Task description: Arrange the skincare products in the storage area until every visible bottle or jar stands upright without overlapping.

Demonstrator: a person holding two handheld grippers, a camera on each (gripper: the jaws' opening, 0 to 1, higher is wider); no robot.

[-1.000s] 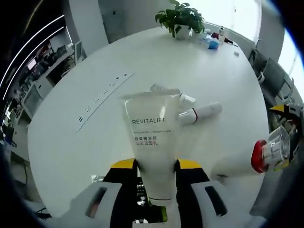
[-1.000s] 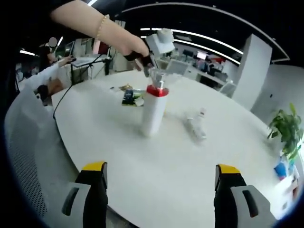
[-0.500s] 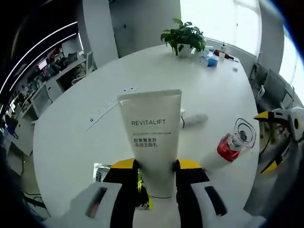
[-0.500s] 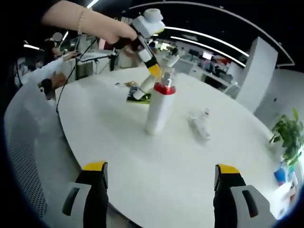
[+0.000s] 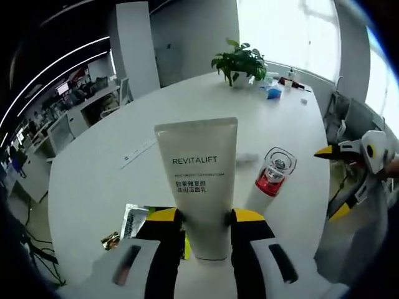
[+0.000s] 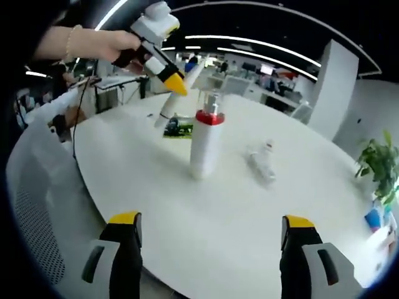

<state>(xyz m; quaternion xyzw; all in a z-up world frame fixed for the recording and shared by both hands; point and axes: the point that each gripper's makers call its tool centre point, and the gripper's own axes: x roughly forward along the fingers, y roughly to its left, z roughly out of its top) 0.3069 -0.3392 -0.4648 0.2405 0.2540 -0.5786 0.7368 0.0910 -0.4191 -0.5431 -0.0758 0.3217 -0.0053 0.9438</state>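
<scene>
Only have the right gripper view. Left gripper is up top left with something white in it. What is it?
Observer: A white tube printed REVITALIFT, clamped between the left gripper's jaws, with its flat crimped end pointing away from the gripper.
Operator: Anything on the table near it?
Observer: A silver sachet lies flat on the table, next to a small gold packet, on the left of the left gripper view.

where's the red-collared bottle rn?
Upright on the white table, mid-frame in the right gripper view: bottle, with the lying tubes to its right. In the left gripper view it's just right of the held tube.
</scene>
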